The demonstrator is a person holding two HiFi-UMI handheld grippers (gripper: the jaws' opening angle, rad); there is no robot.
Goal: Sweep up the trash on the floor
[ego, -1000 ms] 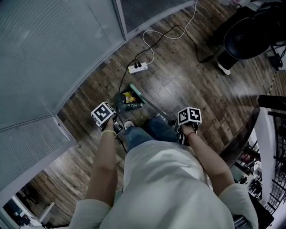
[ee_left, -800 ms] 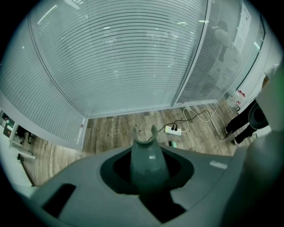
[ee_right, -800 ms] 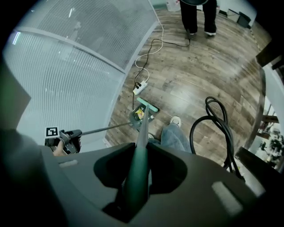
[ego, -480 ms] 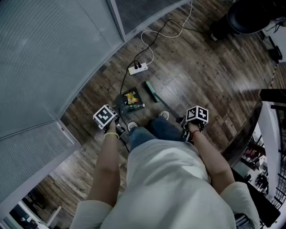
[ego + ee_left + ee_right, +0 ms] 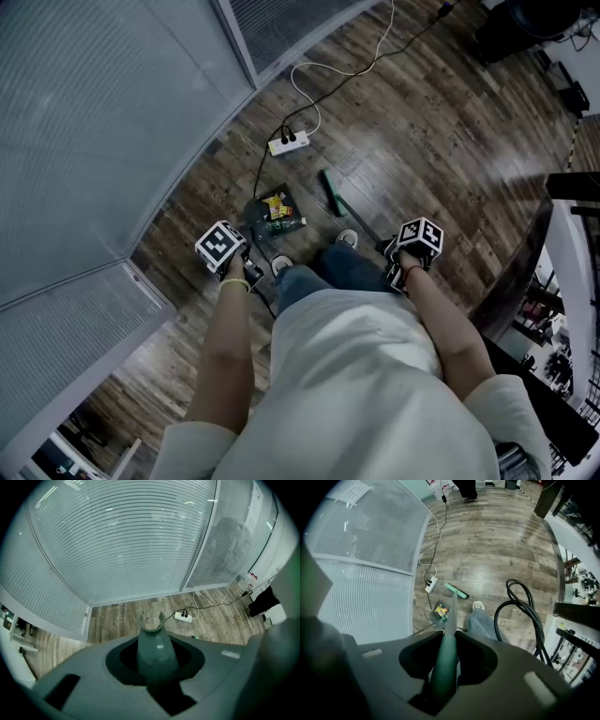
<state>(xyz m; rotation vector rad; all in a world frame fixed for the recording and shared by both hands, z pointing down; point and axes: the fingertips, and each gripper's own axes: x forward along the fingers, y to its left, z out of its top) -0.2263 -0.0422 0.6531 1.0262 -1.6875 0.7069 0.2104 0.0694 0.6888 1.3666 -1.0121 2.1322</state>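
Head view: the left tongs (image 5: pixel 246 268) and right tongs (image 5: pixel 392 253) are held low in front of the person, each under its marker cube. The trash (image 5: pixel 274 206), yellow and green wrappers, lies in a dark dustpan (image 5: pixel 257 212) on the wooden floor (image 5: pixel 422 141), ahead of the left tongs and closer to them than to the right pair. A green broom head (image 5: pixel 332 192) rests on the floor just right of the dustpan, ahead of the right tongs. A power strip (image 5: pixel 289 142) with a white cable (image 5: pixel 319 75) lies farther out, near the glass wall (image 5: pixel 112 112).

Left gripper view: the left tongs (image 5: pixel 151 667) are clamped on a grey-green dustpan handle (image 5: pixel 153 637) that rises upright between the jaws. The trash itself is out of sight here; the power strip (image 5: pixel 183 616) shows beyond the handle's tip.

Right gripper view: the right tongs (image 5: pixel 443 670) are clamped on the green broom handle (image 5: pixel 449 634), which runs down to the broom head (image 5: pixel 455 591). The trash (image 5: pixel 439 610) sits in the dustpan (image 5: pixel 433 616), just left of the handle line and short of the broom head. A shoe (image 5: pixel 478 605) and a looped black cable (image 5: pixel 525 611) lie to the right.
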